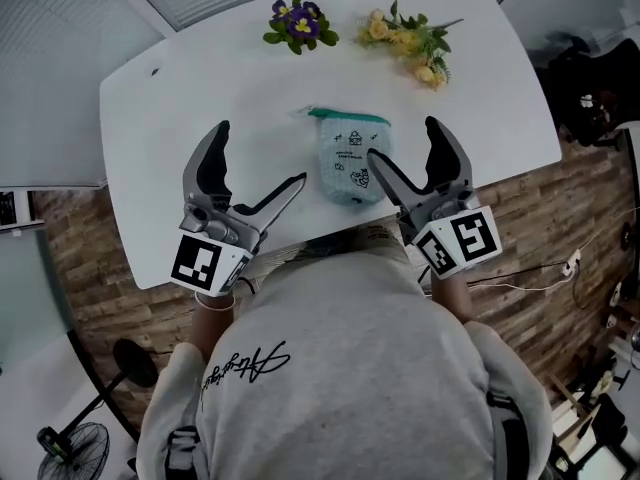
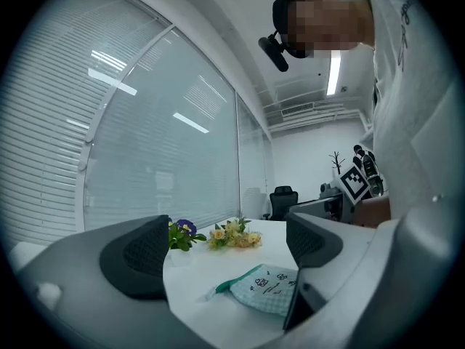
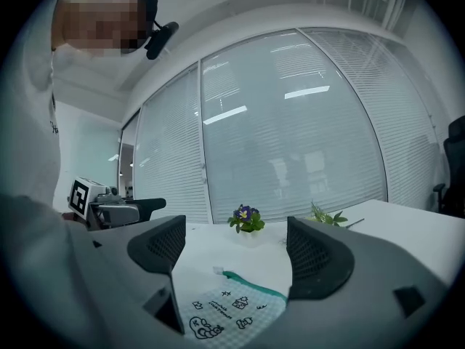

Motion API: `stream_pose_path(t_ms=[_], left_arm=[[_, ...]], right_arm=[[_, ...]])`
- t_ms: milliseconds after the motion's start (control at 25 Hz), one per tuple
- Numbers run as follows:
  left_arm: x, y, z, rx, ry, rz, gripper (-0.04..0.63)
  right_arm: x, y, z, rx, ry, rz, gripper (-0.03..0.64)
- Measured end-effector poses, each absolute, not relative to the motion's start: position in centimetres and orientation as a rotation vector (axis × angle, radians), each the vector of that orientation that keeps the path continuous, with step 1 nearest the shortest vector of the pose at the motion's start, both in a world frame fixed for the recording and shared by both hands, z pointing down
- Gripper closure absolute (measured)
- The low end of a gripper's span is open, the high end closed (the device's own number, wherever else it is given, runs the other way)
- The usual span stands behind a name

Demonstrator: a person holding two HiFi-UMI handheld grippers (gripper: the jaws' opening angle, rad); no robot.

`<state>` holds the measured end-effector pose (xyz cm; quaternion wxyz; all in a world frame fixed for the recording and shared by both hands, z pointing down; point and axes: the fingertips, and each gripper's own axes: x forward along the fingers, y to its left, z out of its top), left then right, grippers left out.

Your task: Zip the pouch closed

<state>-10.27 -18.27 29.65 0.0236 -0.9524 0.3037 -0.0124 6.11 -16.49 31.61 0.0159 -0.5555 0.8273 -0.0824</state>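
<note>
— Where's the pouch [image 1: 352, 160]?
— Flat on the white table [image 1: 180, 118], nearer its front edge. Its teal zip side faces the far edge. From here I can't tell whether the zip is shut.
— And the grippers?
— The left gripper [image 1: 261, 154] is spread wide by the front edge, left of the pouch, pinching nothing. The right gripper [image 1: 402, 139] is spread too, just beside the pouch's right side.

bright even ceiling light, fisheye edges, dark vignetted corners
</note>
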Motion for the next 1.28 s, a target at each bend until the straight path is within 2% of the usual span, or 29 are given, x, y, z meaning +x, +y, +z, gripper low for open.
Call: stream_pose_path(t_ms=[400,1280], left_arm=[[-9.8,-19.8,29.8,-2.949,0.934,-0.048,0.110],[-10.5,-20.5,31.7,-2.982,0.951,-0.079,0.110]], right_arm=[[6.7,-18.3,34.4,-1.734,2.616,-0.337,0.207],[6.7,-22.0,46.7,-1.926,2.985,-0.604,0.250]])
